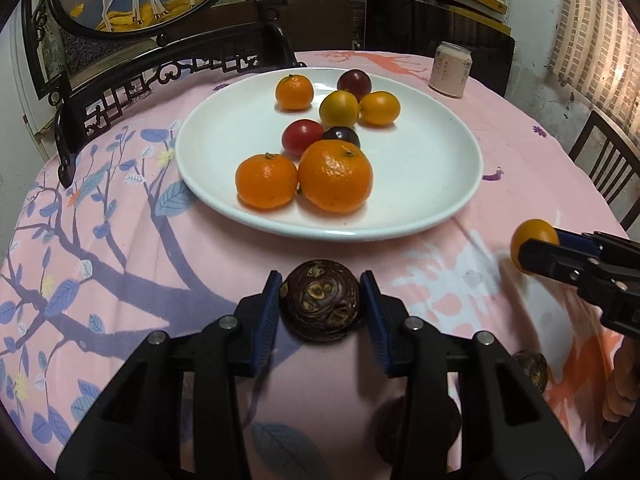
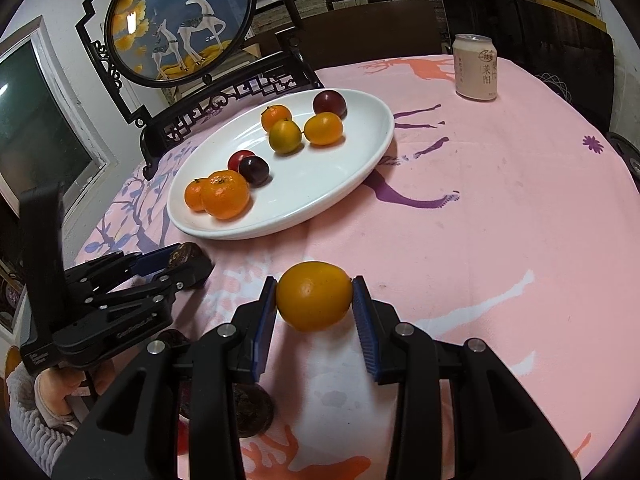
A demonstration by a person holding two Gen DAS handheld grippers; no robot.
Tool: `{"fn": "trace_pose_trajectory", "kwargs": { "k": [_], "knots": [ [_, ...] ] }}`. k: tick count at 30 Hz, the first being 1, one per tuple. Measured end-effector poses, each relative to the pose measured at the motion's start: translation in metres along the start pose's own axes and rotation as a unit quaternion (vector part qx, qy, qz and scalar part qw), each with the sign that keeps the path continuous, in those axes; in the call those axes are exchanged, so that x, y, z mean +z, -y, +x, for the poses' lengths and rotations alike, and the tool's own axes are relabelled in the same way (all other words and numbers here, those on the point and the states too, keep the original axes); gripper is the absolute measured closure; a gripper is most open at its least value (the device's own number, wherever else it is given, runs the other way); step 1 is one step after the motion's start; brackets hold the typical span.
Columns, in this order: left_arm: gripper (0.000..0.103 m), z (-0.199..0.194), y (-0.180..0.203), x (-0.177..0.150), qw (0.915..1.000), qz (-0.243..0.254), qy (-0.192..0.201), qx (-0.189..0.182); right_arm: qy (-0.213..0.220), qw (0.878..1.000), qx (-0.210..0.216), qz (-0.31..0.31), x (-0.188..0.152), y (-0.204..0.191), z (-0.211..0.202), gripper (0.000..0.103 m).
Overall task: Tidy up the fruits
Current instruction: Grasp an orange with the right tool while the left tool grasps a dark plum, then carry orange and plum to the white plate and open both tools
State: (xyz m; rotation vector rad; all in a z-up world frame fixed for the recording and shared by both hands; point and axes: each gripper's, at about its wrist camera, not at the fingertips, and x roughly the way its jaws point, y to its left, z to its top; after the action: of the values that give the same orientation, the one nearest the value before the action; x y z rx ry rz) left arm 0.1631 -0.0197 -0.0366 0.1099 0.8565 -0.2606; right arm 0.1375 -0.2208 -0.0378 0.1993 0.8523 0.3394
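Fruits — my left claw (image 1: 322, 304) grips a dark brown fruit (image 1: 320, 300), my right claw (image 2: 314, 302) grips an orange one (image 2: 314, 300) — both held near the white plate (image 1: 432, 184) of fruit.

My left gripper (image 1: 322, 306) clamping a dark brown wrinkled fruit (image 1: 321, 300) before the round white ceramic plate (image 1: 432, 168), my right gripper (image 2: 314, 300) pinching a smooth orange kumquat (image 2: 314, 301) right of it, pale drink can (image 2: 475, 67) behind the plate.

One white plate (image 1: 440, 184); on it three mandarins (image 1: 335, 176), two yellow-orange fruits (image 1: 339, 109), two dark plums (image 1: 354, 81), one red tomato (image 1: 301, 137). One drink can (image 1: 450, 70).
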Motion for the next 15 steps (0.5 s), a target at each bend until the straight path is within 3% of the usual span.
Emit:
{"fn": "trace_pose_trajectory", "kwargs": {
  "k": [4,8,11,15],
  "knots": [
    [0.062,-0.014,-0.001,-0.007,1.0,-0.002,0.006,0.002,0.001,1.0,0.001,0.007,0.0,0.004,-0.002,0.065],
    [0.062,-0.043,-0.007,-0.006,0.9989,-0.015,0.044,-0.004,0.023,0.999,0.013,0.019,0.002,0.009,-0.016,0.065],
    [0.062,-0.055,-0.018,0.011,0.9974,-0.034,0.063,-0.004,0.048,0.998,0.022,0.024,0.009,0.008,-0.028,0.065],
    [0.062,-0.041,-0.038,0.046,0.9966,-0.061,0.054,0.009,0.056,0.998,0.012,0.005,0.033,-0.004,-0.024,0.065]
  ]
}}
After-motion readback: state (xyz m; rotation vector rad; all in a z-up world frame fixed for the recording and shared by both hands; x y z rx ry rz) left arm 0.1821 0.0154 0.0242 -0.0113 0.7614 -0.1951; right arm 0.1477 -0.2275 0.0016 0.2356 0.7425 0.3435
